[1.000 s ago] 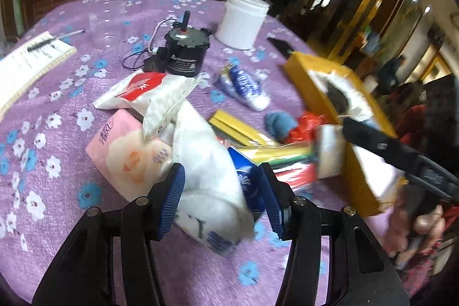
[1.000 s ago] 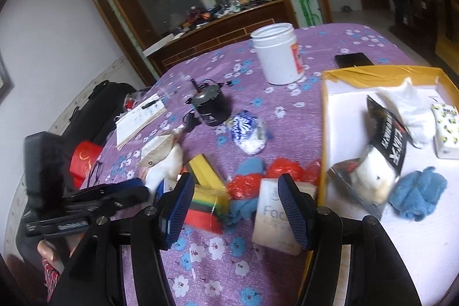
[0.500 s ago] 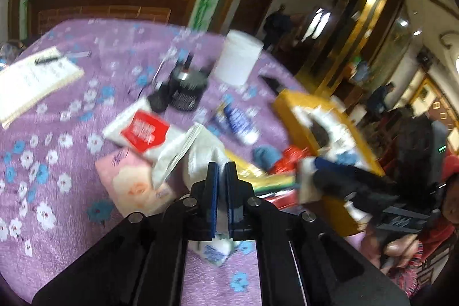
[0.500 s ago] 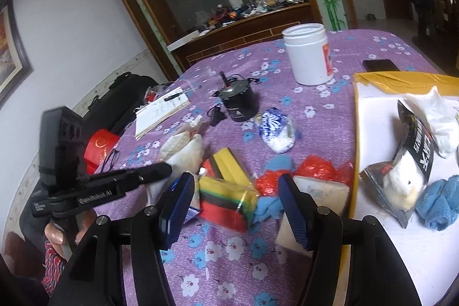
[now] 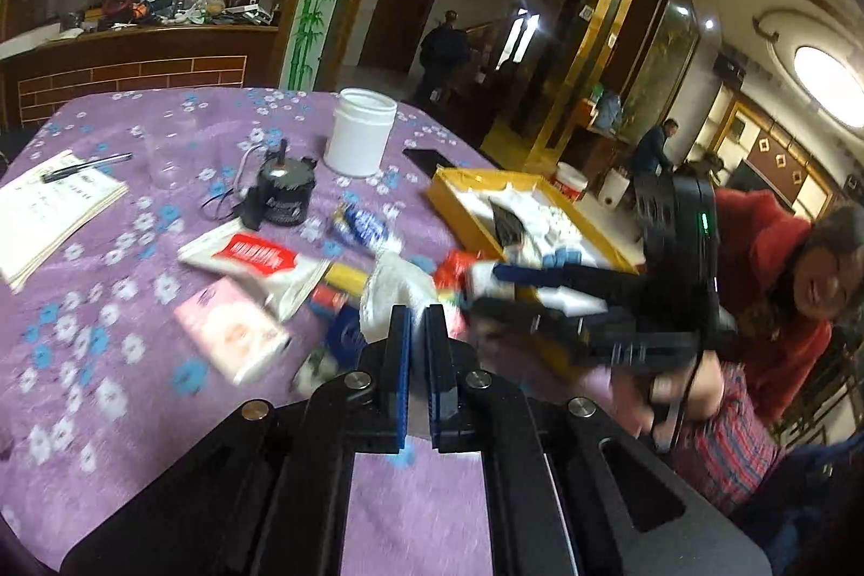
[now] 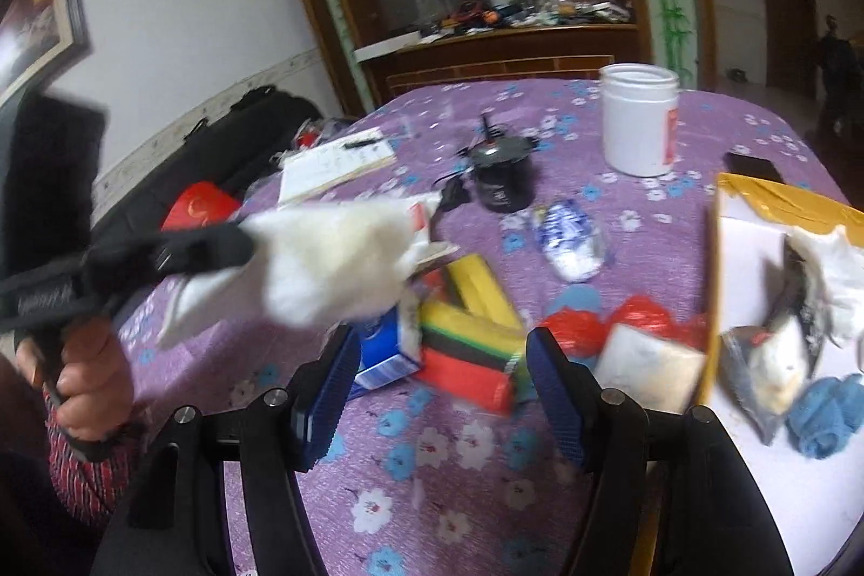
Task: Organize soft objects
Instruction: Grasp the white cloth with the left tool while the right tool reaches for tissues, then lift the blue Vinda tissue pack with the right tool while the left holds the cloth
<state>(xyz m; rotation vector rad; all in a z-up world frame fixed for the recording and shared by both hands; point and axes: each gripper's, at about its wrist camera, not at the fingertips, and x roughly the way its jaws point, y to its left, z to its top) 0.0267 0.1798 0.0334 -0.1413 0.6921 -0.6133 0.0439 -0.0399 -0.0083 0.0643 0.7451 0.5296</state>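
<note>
You are pinching a white cloth (image 6: 335,263) in your left gripper (image 5: 416,322), whose blue pads are pressed almost together on the cloth's edge. From the right wrist view the cloth is hanging off those fingers, lifted clear of the purple flowered tablecloth (image 6: 432,495) and well to the left of the yellow tray (image 6: 777,198).

Your right gripper (image 6: 437,354) is widening its jaws, with nothing gripped between them; framed in the gap, down on the tablecloth, are a striped sponge pack (image 6: 470,354) and a blue-and-white carton (image 6: 386,349), both left of the tray. Just against the tray's left wall are lying a pale packet (image 6: 648,368) and red plastic (image 6: 637,317). A blue-and-white wrapped bundle (image 6: 569,241) is sitting farther up the cloth, also left of the tray.

Inside the tray you already have a blue cloth (image 6: 826,411), a black-and-silver pouch (image 6: 777,360) and a white cloth piece (image 6: 834,273).

Beyond the tray's far corner a white jar (image 6: 640,120) is standing upright, with a black round device (image 6: 499,174) left of it. In the left wrist view, a red-labelled white pack (image 5: 254,257) and a pink pack (image 5: 232,333) are lying well left of the tray.
</note>
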